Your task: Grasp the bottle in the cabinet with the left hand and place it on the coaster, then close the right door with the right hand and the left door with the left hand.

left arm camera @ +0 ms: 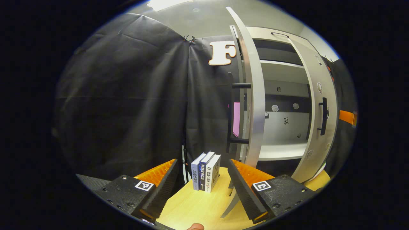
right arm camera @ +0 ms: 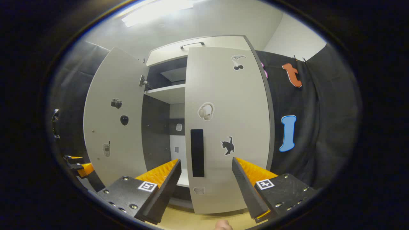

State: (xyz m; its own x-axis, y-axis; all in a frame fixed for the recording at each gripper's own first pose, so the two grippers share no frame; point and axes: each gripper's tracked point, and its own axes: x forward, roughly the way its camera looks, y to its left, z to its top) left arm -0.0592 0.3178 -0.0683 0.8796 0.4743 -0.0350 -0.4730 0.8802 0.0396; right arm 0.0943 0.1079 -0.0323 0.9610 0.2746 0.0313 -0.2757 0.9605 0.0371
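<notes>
while your left claw [left arm camera: 203, 188] hangs wide open and empty over the wooden table [left arm camera: 195, 207], three books [left arm camera: 206, 171] stand upright between its fingers' line of sight. left door [left arm camera: 252, 95]: ajar, seen edge-on. right door [right arm camera: 228, 127]: nearly closed, black handle [right arm camera: 197, 152] ahead of your right claw [right arm camera: 206, 188], also wide open, holding nothing. cabinet [left arm camera: 284, 127] shelves visible; bottle and coaster: location cannot be told.

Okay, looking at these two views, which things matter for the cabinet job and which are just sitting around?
Job things:
cabinet
left door
right door
left gripper, jaws open
right gripper, jaws open

Just lying about:
three books standing on the wooden table
stickers on the doors
</notes>
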